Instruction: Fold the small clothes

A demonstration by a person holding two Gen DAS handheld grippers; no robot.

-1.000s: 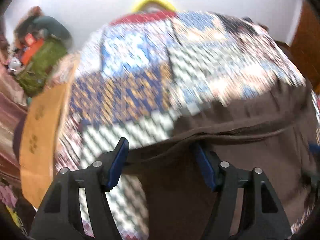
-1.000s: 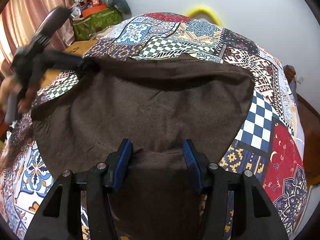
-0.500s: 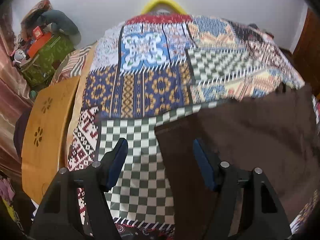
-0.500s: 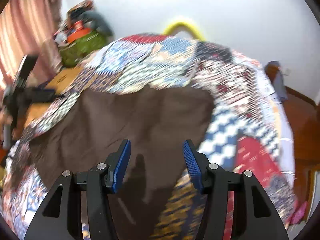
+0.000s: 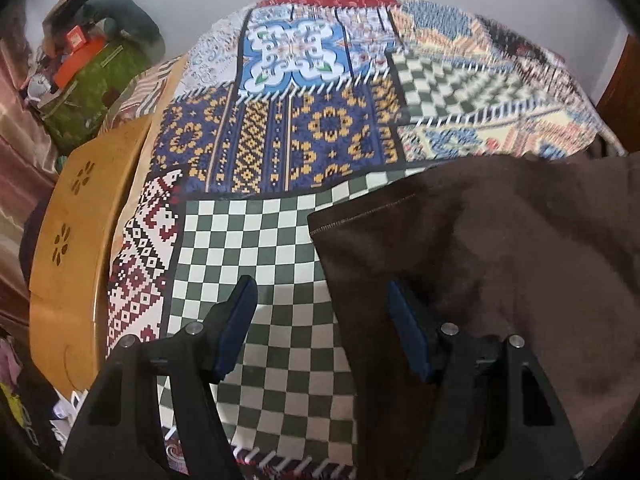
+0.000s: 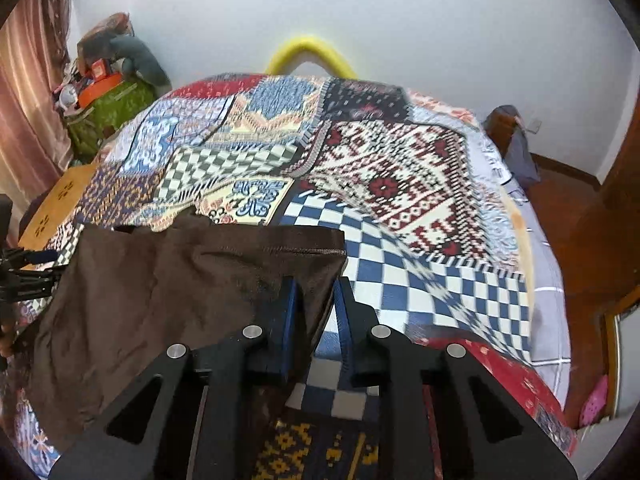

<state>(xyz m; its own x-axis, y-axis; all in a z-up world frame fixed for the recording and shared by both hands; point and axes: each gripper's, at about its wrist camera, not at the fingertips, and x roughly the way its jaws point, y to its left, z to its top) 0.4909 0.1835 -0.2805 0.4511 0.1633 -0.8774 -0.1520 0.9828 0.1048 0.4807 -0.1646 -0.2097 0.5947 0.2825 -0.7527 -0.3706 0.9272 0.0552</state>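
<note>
Garment (image 6: 160,300), one, brown, right hand-held gripper (image 6: 314,312) just closing, pinching it, left hand-held gripper (image 5: 324,320) spread

Colours/patterns
Brown garment (image 6: 152,304); patchwork bedspread (image 5: 276,240) with green-white checks, blue-yellow motifs; blue tool pads (image 5: 236,320).

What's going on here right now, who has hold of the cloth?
A person is folding a brown garment on a bed covered by a patchwork bedspread, with a tool in each hand. The right tool has just been closing and a fold near the garment's hemmed corner sits between its blue pads. The left tool is open, its pads straddling the garment's side edge without pressing it. No fold is finished yet.
</note>
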